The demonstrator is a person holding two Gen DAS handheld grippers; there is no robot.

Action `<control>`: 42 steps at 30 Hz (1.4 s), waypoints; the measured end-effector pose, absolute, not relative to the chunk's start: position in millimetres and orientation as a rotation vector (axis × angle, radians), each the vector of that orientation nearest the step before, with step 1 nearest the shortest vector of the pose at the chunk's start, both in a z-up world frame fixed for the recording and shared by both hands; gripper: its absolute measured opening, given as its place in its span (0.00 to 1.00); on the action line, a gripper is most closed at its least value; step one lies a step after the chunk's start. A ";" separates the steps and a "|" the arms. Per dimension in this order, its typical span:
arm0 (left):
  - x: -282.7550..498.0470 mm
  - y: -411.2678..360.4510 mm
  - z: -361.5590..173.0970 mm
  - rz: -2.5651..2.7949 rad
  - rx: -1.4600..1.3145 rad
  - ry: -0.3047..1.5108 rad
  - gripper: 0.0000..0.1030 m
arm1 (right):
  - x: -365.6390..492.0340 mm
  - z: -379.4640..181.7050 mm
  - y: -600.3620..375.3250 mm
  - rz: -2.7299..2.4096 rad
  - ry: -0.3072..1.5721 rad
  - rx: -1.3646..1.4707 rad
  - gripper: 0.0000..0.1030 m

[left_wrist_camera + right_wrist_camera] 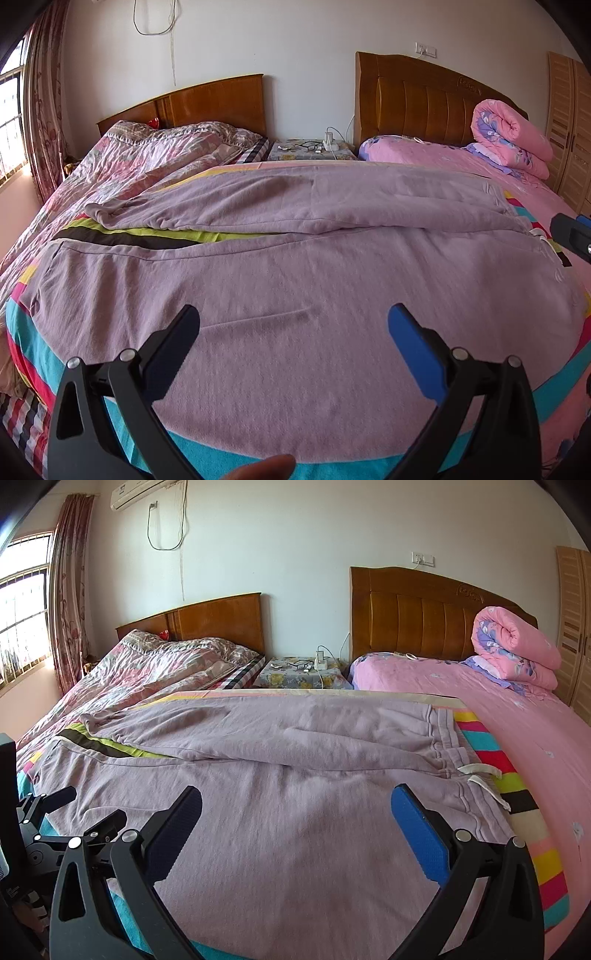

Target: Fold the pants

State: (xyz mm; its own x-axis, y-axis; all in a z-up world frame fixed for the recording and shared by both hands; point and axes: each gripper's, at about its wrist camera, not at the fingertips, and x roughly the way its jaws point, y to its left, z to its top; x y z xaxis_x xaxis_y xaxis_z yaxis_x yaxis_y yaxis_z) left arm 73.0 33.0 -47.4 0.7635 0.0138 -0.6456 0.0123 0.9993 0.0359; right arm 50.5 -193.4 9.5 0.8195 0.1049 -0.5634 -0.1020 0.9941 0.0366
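Our left tongs (293, 319) and right tongs (295, 801) gape wide above lilac pants (295, 775), legs spread flat, slightly rumpled, on the striped blanket (491, 760)

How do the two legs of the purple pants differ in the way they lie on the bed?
The near leg lies flat and smooth, while the far leg is rumpled, with folds along it. The near leg lies under both open grippers, left gripper and right gripper; the far leg lies beyond them. The far leg's cuff is bunched; the near leg's end looks flat. Both meet at the waistband.
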 end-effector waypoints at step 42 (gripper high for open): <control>358.2 98.8 -64.9 -0.180 -0.487 1.049 0.60 | 329.3 -20.0 -169.4 0.706 0.742 -0.507 0.09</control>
